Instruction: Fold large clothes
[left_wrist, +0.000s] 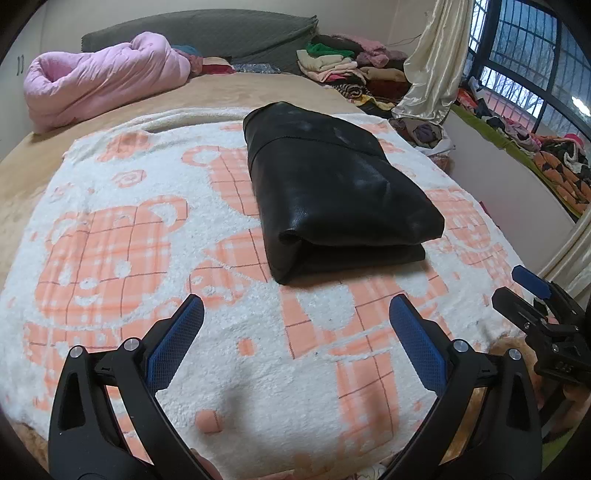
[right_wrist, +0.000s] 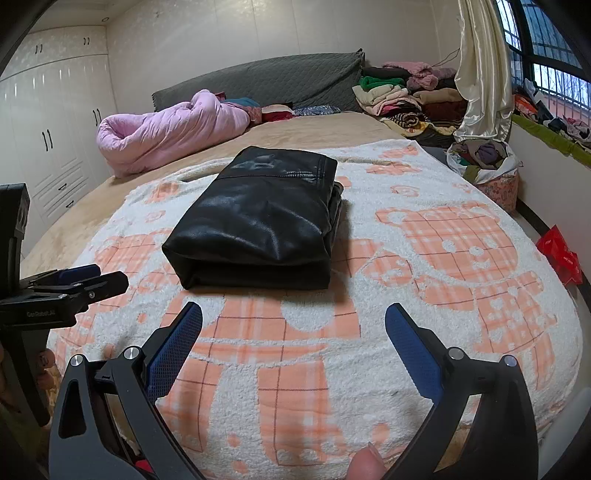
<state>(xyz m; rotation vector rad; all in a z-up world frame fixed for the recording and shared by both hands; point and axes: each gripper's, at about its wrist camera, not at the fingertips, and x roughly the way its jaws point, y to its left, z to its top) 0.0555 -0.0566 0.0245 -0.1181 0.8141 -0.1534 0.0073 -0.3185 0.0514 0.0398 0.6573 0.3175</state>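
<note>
Black leather garment (left_wrist: 332, 192) lies folded, glossy, compact.

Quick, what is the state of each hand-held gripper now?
Left hand-held gripper: open, holding nothing.
Right hand-held gripper: open, holding nothing; the folded black jacket lies untouched ahead on the blanket.

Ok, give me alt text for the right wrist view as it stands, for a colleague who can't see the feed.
A folded black leather garment lies on a white and orange bear-print blanket covering the bed, ahead of the open, empty right gripper. The left gripper shows at the left edge; a pink quilt and piled clothes lie beyond.
</note>
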